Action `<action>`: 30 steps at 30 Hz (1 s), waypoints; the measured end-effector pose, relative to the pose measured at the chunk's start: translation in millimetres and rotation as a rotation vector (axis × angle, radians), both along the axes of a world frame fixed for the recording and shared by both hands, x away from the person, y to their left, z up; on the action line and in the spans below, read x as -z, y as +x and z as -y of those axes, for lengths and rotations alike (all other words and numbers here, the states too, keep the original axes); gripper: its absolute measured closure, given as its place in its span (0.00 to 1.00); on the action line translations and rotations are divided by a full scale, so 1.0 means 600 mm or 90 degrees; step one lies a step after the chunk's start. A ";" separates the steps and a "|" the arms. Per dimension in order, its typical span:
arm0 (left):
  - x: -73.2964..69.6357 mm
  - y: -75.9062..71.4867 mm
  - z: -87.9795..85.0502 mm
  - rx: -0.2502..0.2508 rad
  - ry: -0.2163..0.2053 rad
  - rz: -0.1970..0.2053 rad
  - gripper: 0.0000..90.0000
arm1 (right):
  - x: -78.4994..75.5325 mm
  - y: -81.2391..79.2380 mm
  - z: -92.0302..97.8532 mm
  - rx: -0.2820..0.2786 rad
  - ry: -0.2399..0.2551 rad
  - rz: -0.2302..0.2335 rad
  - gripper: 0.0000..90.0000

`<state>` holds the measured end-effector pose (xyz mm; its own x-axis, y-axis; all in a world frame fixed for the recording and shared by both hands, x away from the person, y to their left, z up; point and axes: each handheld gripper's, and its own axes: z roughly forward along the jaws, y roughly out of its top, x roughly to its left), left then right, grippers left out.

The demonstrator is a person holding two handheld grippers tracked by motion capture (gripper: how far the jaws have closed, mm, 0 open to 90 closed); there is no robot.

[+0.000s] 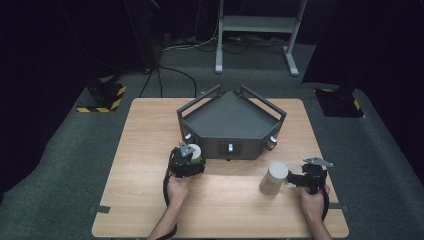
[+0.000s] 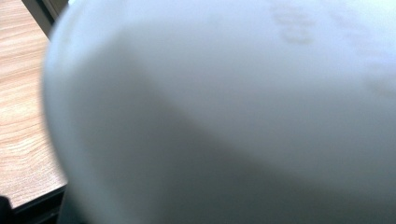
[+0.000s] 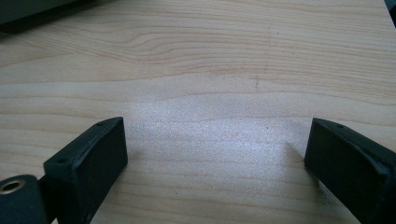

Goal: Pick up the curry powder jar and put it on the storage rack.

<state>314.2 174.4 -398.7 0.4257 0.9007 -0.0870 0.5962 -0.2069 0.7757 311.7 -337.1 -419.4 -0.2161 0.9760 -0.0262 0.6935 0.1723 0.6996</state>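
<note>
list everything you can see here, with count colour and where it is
wooden table: 1, light wood, centre of the high view
tray: 1, dark grey, angular with raised rails, far middle of the table
cylinder: 1, white or pale grey, upright on the table just left of the right gripper
white object: 1, white, close up and blurred in the left gripper view; next to the left gripper in front of the tray
metal frame: 1, light grey, on the floor beyond the table
left gripper: 1, black, jaws hidden
right gripper: 1, black, jaws wide apart above bare wood
hands: 2, at the table's near edge
</note>
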 end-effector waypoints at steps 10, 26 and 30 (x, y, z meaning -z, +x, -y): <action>-0.006 -0.001 -0.004 0.013 0.003 -0.004 0.37 | 0.000 0.000 0.000 0.000 0.000 0.000 0.06; -0.041 -0.002 -0.018 0.026 0.010 -0.016 0.37 | 0.000 0.000 0.000 0.000 0.000 0.000 0.06; -0.059 0.001 -0.021 0.037 0.013 -0.024 0.37 | 0.000 0.000 0.000 0.000 0.000 0.000 0.06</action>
